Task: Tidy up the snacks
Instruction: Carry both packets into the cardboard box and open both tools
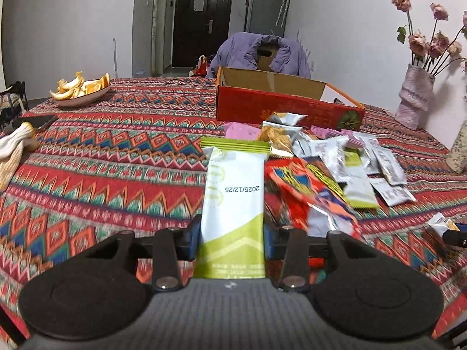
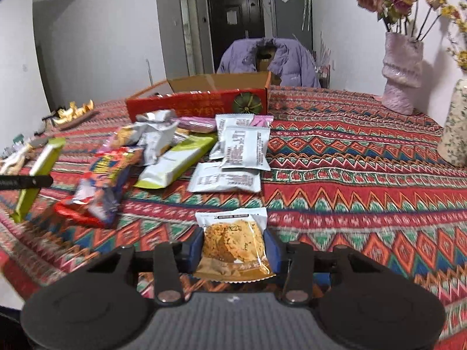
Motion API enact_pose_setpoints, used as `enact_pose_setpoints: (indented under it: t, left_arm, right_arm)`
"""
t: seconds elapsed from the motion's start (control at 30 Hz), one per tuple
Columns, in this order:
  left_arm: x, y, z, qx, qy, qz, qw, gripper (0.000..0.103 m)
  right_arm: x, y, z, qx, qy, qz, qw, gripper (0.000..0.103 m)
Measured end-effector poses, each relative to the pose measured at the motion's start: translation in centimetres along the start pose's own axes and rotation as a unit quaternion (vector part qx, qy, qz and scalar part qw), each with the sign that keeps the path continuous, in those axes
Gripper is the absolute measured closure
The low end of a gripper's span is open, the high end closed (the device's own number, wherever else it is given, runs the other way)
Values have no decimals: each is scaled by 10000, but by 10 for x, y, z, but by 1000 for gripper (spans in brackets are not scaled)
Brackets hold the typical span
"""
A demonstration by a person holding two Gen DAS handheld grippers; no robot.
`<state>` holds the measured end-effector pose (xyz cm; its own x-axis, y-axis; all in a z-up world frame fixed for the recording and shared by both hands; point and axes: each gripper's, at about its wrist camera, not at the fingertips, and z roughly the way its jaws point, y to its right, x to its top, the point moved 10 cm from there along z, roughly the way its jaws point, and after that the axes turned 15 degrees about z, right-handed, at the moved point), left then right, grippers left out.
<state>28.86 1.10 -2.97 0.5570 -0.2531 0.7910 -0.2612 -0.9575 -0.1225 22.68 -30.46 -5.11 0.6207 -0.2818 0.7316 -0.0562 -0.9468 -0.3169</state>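
My left gripper (image 1: pixel 232 240) is shut on a long white-and-green snack bar (image 1: pixel 233 198), which sticks out forward over the patterned tablecloth. My right gripper (image 2: pixel 233 246) is shut on a clear-fronted packet with a round golden cracker (image 2: pixel 233 243) inside. A heap of loose snack packets (image 2: pixel 175 151) lies on the cloth ahead, among them a red-and-blue bag (image 2: pixel 99 186), white sachets (image 2: pixel 243 151) and another green bar (image 2: pixel 178 163). Behind the heap stands an open red cardboard box (image 1: pixel 280 99), seen also in the right wrist view as the box (image 2: pixel 201 105).
A plate of orange peel (image 1: pixel 80 89) sits at the far left of the table. A pink vase with dried roses (image 1: pixel 414 96) and a flowered vase (image 2: pixel 455 128) stand along the right edge. A chair draped with a purple jacket (image 1: pixel 259 55) is behind the table.
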Motion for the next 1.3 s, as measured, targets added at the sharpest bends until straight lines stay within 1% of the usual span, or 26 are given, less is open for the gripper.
enact_pose_setpoints:
  t: [0.13,0.2,0.3,0.4,0.47,0.53,0.57,0.63,0.73,0.77,0.83,0.9,0.97,1.07,1.13,1.17,1.2,1.3]
  left_arm:
    - [2,0,-14,99,116,-49,9999,63]
    - [10,-2,-18,83,207,-46,9997,63]
    - [31,-7,-19,27,348,-21,9994,63]
    - [63,-14,-10,-44,430,14,9991,63]
    - [89,-19,0,20,510,103,9986,63]
    - [118,-25,14,122,608,237,9978,63]
    - [133,-28,22,114,652,272,9974,63]
    - [164,-35,47,52,607,236,9979,63]
    - [207,-43,99,-74,363,189,9991,63]
    - [220,-44,117,-151,289,200,9993,63]
    - [242,-48,155,-142,75,169,9997,63]
    - [261,-52,201,-47,-197,144,9997,63]
    - [273,-51,245,-37,-488,186,9986,63]
    - [276,-49,304,-88,-934,236,9953,63]
    - [272,-51,330,-32,-1152,235,9931,62]
    - [271,-51,340,-30,-1215,301,9921,62]
    - [270,-51,346,-7,-1237,386,9916,62]
    - [270,-49,356,-3,-1119,663,9915,58]
  right_arm:
    - [3,-1,-19,107,214,41,9997,61]
    - [12,-3,-28,206,378,18,9991,62]
    - [33,-7,-36,382,606,103,9974,63]
    - [64,-18,-36,439,833,-106,9955,63]
    - [88,-28,-29,492,944,-313,9938,63]
    - [113,-35,-16,522,1008,-460,9925,63]
    - [124,-38,-9,554,1012,-489,9921,63]
    - [153,-47,10,631,978,-540,9917,63]
    - [207,-59,53,670,949,-682,9909,63]
    - [228,-63,74,705,876,-677,9914,63]
    - [261,-69,116,696,684,-655,9931,63]
    - [294,-71,170,487,487,-638,9956,63]
    - [318,-69,231,170,233,-649,9975,63]
    - [331,-58,309,-226,-232,-439,9985,63]
    - [336,-51,352,-427,-504,-284,9974,63]
    - [335,-49,364,-519,-564,-296,9966,62]
    - [336,-47,378,-694,-610,-448,9947,62]
    - [331,-46,405,-973,-725,-718,9900,60]
